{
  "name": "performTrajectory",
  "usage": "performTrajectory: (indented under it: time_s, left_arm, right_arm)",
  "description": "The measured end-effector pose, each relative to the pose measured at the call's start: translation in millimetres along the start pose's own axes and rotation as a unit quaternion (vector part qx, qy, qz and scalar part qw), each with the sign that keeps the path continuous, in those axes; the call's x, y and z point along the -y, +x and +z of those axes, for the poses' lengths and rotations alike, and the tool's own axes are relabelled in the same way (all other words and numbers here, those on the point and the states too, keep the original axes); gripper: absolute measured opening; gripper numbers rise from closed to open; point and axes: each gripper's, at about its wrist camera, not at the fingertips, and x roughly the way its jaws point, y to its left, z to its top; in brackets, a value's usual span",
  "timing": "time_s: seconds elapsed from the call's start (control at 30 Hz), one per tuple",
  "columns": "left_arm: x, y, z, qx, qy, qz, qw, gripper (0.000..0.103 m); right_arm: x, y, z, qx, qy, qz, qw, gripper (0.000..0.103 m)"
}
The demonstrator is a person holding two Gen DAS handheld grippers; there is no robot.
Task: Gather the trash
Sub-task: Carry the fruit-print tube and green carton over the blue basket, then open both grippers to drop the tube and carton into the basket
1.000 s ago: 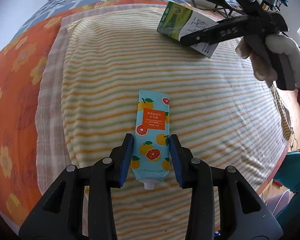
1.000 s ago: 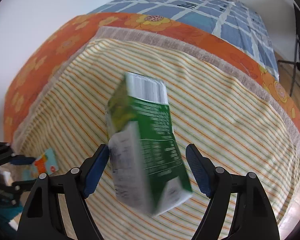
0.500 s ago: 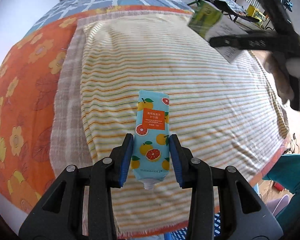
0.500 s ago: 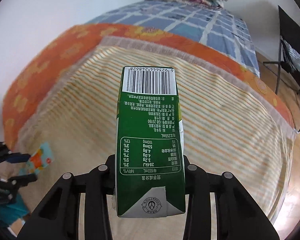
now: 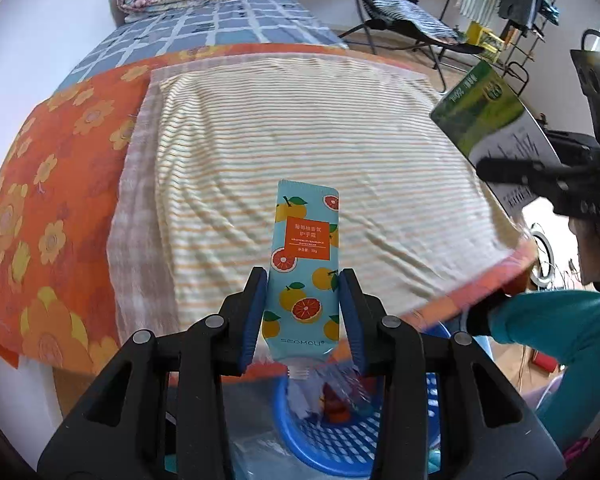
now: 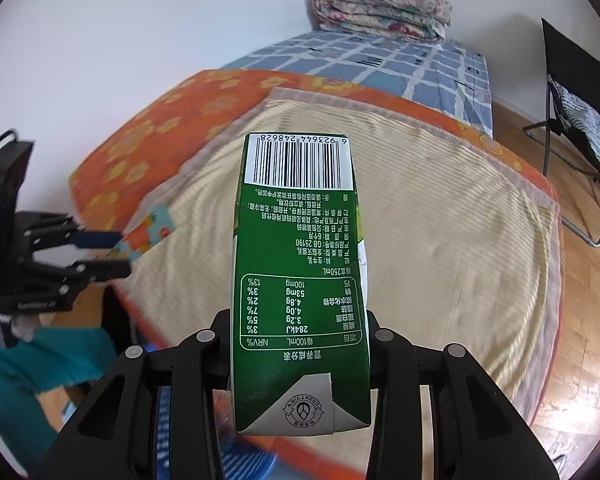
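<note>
Change: right gripper [image 6: 300, 354], jaws wide around green rectangular milk carton [image 6: 300, 280] a second earlier, was now clamped on it. Left gripper [image 5: 305, 320] kept pinching light-blue citrus-print cream tube [image 5: 304, 272].

Both items had left yellow-striped blanket [image 5: 300, 140] on bed and hung past bed edge, above blue plastic mesh basket [image 5: 332, 444] on floor. Judgement: pickup done, drop into basket next.

Hidden: basket rim mostly behind gripper arms, contents blurred; right gripper pads covered by carton; tube nozzle blurred.
</note>
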Motion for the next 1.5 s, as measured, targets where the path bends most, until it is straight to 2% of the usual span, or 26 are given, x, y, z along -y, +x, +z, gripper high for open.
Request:
performTrajectory:
  time_s: [0.2, 0.43, 0.6, 1.03, 1.07, 1.13, 1.2, 1.27, 1.33, 1.5]
  left_arm:
    - [30, -10, -43, -0.012, 0.005, -0.028, 0.9995, 0.037]
    - [57, -4, -88, -0.042, -0.005, -0.057, 0.9975, 0.037]
    - [68, 6, -107, -0.06, -0.005, -0.057, 0.9966, 0.037]
    - [68, 14, -118, -0.074, -0.011, -0.045, 0.9962, 0.038]
    - [66, 15, -118, -0.076, -0.013, -0.045, 0.996, 0.04]
    - [65, 15, -118, -0.077, -0.015, -0.042, 0.996, 0.055]
    - [66, 12, -119, -0.073, -0.014, -0.039, 0.9965, 0.058]
    - [66, 10, -119, -0.07, -0.013, -0.038, 0.9967, 0.058]
    - [65, 9, -119, -0.069, -0.012, -0.037, 0.9968, 0.058]
    - [62, 10, -119, -0.071, -0.015, -0.035, 0.9968, 0.058]
  right_arm:
    - [-31, -31, -52, 0.003, -0.007, 0.02, 1.0, 0.036]
    - [-55, -32, -103, -0.021, -0.007, 0.042, 0.999, 0.036]
    - [-68, -26, -122, -0.038, -0.014, 0.051, 0.998, 0.036]
    - [-86, -11, -139, -0.056, -0.029, 0.052, 0.997, 0.037]
    - [-86, -11, -139, -0.057, -0.028, 0.053, 0.997, 0.037]
    - [-85, -9, -138, -0.058, -0.028, 0.054, 0.996, 0.037]
    - [-87, -8, -138, -0.06, -0.03, 0.055, 0.996, 0.037]
    - [-89, -7, -138, -0.06, -0.035, 0.051, 0.996, 0.041]
    - [-91, -6, -137, -0.058, -0.04, 0.042, 0.997, 0.059]
    - [-91, -9, -137, -0.052, -0.04, 0.041, 0.997, 0.062]
